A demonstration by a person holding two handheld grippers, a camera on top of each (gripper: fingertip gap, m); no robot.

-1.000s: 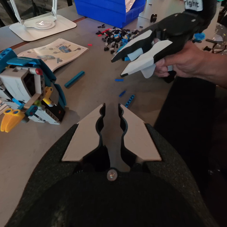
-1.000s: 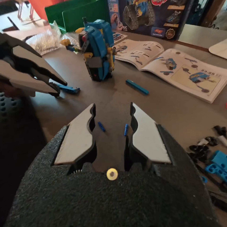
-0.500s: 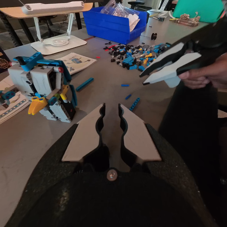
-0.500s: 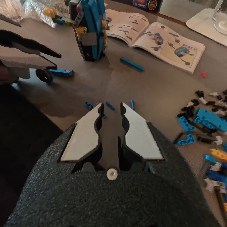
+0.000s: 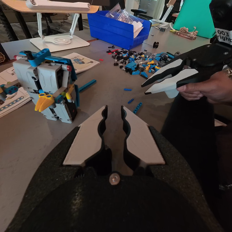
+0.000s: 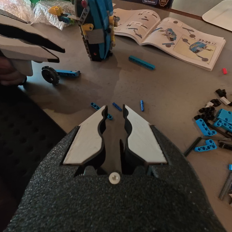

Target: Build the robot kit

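My left gripper hovers low over the grey table, its jaws a narrow gap apart and empty. A blue-and-grey brick-built model with yellow cones stands just to its left. My right gripper is also narrowly open and empty, just above a small blue pin. A short blue beam is partly hidden under its left finger, and another blue pin lies to the right. Each gripper shows in the other's view: the right one, held by a hand, and the left one.
A pile of loose parts lies before a blue bin. An open instruction booklet and a long teal beam lie near the model. A black gear on a blue beam lies left. A black mat borders the table. Across from one pair of fingers to the other is roughly 12 centimetres. My right gripper is the nearer one to the small blue pin: about 5 centimetres, against 12 centimetres. Look for it in the left wrist view too.
My right gripper's jaws have narrowed from wide open and it has drawn back toward the loose parts. My left gripper has tilted up, showing more of the far table; its jaws are unchanged.
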